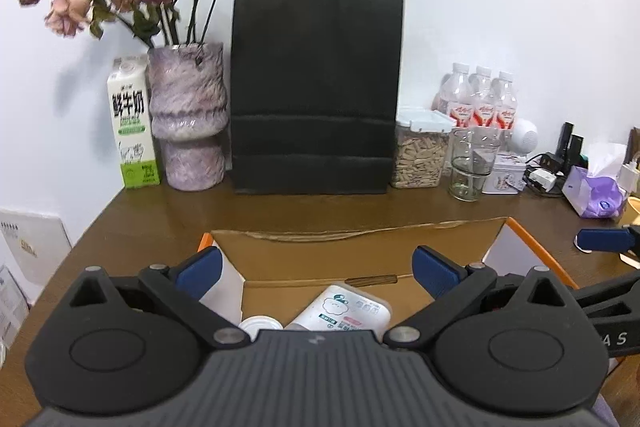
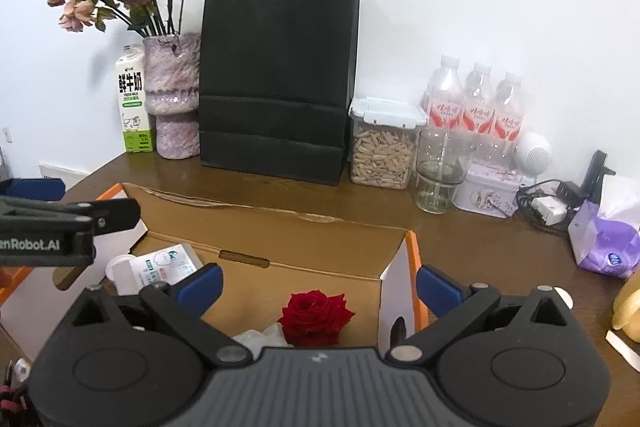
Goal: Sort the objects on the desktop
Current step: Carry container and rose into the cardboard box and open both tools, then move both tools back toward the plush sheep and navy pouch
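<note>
- Brown cardboard box on the worktop holds a red rose and a white plastic bottle.
- Right claw: jaws apart, empty; rose lies directly below and ahead.
- Left claw: jaws apart, empty, above the bottle, which lies on its side.

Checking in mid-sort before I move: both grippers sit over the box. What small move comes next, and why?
Probably lift both grippers clear of the cardboard box. The left gripper and right gripper are both open and empty, while the white bottle and red rose already lie inside, so nothing here needs holding.
</note>
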Demonstrator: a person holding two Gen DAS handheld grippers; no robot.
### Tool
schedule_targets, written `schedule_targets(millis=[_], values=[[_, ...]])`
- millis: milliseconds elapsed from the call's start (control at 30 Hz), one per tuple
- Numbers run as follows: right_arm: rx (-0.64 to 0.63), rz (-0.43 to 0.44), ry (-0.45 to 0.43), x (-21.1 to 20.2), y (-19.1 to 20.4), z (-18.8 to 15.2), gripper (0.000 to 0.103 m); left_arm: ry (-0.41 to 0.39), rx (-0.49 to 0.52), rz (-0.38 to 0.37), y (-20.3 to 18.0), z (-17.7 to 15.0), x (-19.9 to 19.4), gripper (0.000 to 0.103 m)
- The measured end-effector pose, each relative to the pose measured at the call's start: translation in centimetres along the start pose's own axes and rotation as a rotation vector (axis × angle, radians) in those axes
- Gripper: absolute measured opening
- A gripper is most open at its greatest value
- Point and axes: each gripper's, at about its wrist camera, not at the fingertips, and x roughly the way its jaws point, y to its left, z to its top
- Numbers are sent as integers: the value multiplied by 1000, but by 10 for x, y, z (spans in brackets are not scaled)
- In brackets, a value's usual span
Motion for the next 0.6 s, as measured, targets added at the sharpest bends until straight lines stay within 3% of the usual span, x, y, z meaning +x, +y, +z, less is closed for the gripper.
schedule_targets(millis=[200,367,600], values=[[-1,6,-36,-29,1,2,103,-71,-11,-6,3,3,-30,103],[-18,5,-97,-70,1,1,103,-176,-54,-30,16,3,-75,103],[-36,30,-166,-136,3,-23,103,-260,-3,-3,31,-13,-134,103]])
